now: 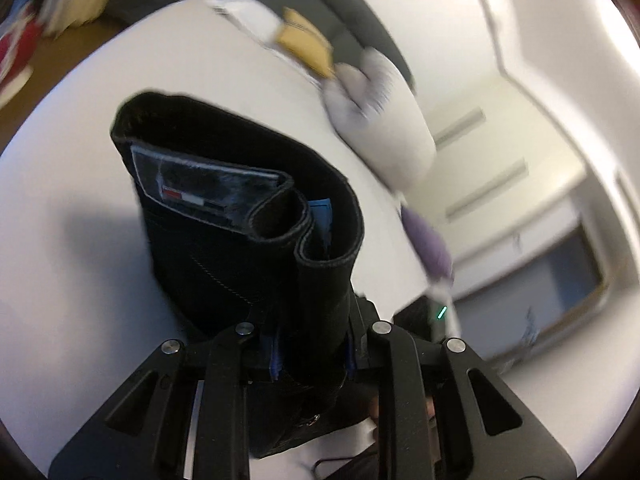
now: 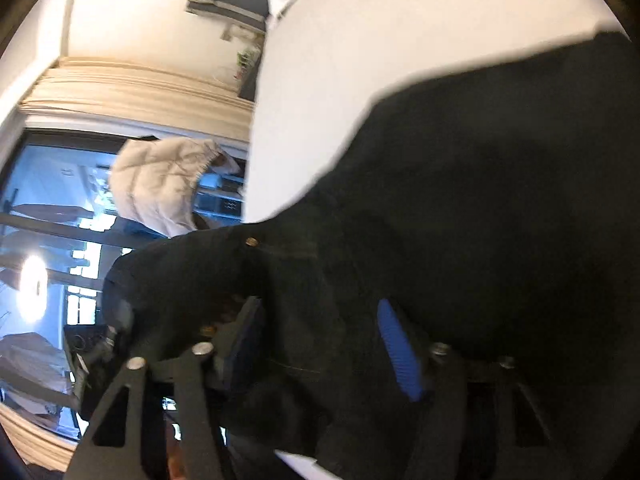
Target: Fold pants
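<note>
Left gripper [image 1: 310,360]: jaws nearly together, pinched on a bunched fold of the pants [image 1: 248,216]; cloth fills the narrow gap and blue pads [image 1: 275,360] peek out either side of it.

Pants, left view: black denim, lifted off the bed [image 1: 80,140], waistband end standing away from the gripper and curled into a loose S, with a label [image 1: 204,188] showing a small red, white and blue flag inside the band.

Right gripper [image 2: 324,344]: jaws set wider than the left pair, but a thick wad of the pants [image 2: 480,220] sits between them. The blue pad [image 2: 400,352] on one finger presses into the cloth; the other finger's dark pad [image 2: 244,340] lies against it too, so it looks clamped on the wad.

Pants, right view: the black mass covers most of the frame, draped over the gripper, a brass rivet [image 2: 252,242] showing near a pocket seam.

Bed: white sheet under and behind the pants in both views; the pants throw a shadow on it in the left view.

Around: pillows [image 1: 384,120] at the bed's far edge, blurred; a pale puffy jacket [image 2: 160,188] against a dark window [image 2: 48,200].
</note>
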Demonstrator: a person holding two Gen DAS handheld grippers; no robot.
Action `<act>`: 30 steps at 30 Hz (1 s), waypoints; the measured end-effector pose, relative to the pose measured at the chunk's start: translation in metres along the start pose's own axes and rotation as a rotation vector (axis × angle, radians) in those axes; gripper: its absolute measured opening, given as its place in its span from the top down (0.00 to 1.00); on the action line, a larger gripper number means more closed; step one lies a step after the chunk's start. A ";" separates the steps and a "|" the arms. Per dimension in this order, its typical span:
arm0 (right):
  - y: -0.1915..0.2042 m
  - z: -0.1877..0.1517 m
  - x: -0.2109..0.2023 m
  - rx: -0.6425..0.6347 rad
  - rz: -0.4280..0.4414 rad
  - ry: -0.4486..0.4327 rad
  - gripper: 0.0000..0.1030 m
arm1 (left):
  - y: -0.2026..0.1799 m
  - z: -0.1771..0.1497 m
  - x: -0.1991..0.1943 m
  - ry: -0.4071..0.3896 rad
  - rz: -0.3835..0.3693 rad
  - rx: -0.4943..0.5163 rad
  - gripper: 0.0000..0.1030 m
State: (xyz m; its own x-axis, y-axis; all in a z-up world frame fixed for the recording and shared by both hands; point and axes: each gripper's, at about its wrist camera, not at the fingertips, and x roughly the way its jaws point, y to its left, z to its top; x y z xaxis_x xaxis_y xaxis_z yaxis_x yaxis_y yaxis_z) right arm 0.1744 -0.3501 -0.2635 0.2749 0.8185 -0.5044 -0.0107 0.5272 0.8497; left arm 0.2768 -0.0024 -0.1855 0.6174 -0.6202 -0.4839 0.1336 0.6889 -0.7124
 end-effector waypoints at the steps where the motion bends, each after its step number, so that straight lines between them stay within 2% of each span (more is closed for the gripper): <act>1: 0.003 0.003 -0.010 -0.012 0.032 -0.008 0.31 | -0.015 -0.002 0.011 0.018 0.002 0.045 0.80; 3: 0.004 0.010 -0.029 -0.012 0.113 -0.016 0.26 | -0.049 -0.017 0.049 0.069 -0.005 0.140 0.80; 5: -0.002 0.016 -0.043 0.008 0.177 -0.026 0.17 | -0.071 -0.029 0.076 0.116 -0.011 0.218 0.80; 6: -0.010 0.021 -0.053 0.034 0.225 -0.036 0.16 | -0.080 -0.034 0.087 0.134 -0.012 0.242 0.80; 8: -0.018 0.023 -0.062 0.060 0.239 -0.044 0.13 | -0.097 -0.048 0.109 0.177 -0.012 0.306 0.80; 10: -0.027 0.022 -0.066 0.064 0.201 -0.042 0.12 | -0.111 -0.050 0.144 0.212 -0.003 0.368 0.80; 12: -0.038 0.019 -0.067 0.088 0.180 -0.035 0.12 | -0.118 -0.066 0.157 0.249 0.002 0.397 0.80; 14: -0.047 0.017 -0.073 0.108 0.218 -0.050 0.12 | -0.124 -0.081 0.164 0.287 0.006 0.420 0.81; 16: -0.052 0.009 -0.086 0.106 0.262 -0.102 0.12 | -0.127 -0.086 0.180 0.320 0.008 0.436 0.81; 17: -0.054 0.007 -0.091 0.101 0.263 -0.121 0.12 | -0.131 -0.090 0.183 0.329 0.010 0.453 0.81; 18: -0.054 0.004 -0.092 0.088 0.215 -0.119 0.12 | -0.132 -0.103 0.176 0.336 0.013 0.477 0.81; 21: -0.049 0.000 -0.077 0.047 0.083 -0.030 0.13 | -0.141 -0.106 0.190 0.350 0.021 0.519 0.81; 23: -0.046 -0.003 -0.066 0.008 0.044 0.017 0.29 | -0.143 -0.109 0.199 0.355 0.025 0.530 0.81; 24: -0.044 -0.005 -0.061 -0.024 0.018 0.028 0.33 | -0.146 -0.112 0.200 0.357 0.027 0.535 0.81; 25: -0.043 -0.004 -0.060 -0.040 -0.001 0.028 0.47 | -0.148 -0.114 0.198 0.358 0.030 0.540 0.81; 26: -0.044 -0.002 -0.060 -0.053 -0.019 0.027 0.62 | -0.141 -0.122 0.180 0.360 0.032 0.545 0.81; 29: -0.051 -0.006 -0.068 -0.073 -0.049 0.003 0.74 | -0.149 -0.125 0.183 0.364 0.028 0.554 0.81; 30: -0.052 -0.006 -0.072 -0.090 -0.065 -0.010 0.75 | -0.157 -0.122 0.181 0.365 0.023 0.559 0.81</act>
State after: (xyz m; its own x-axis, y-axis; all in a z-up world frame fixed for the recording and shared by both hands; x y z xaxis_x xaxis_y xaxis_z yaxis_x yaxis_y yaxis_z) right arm 0.1490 -0.4349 -0.2719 0.2878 0.7796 -0.5563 -0.0781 0.5980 0.7977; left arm 0.2729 -0.2691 -0.2237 0.3362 -0.6228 -0.7065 0.5662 0.7331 -0.3768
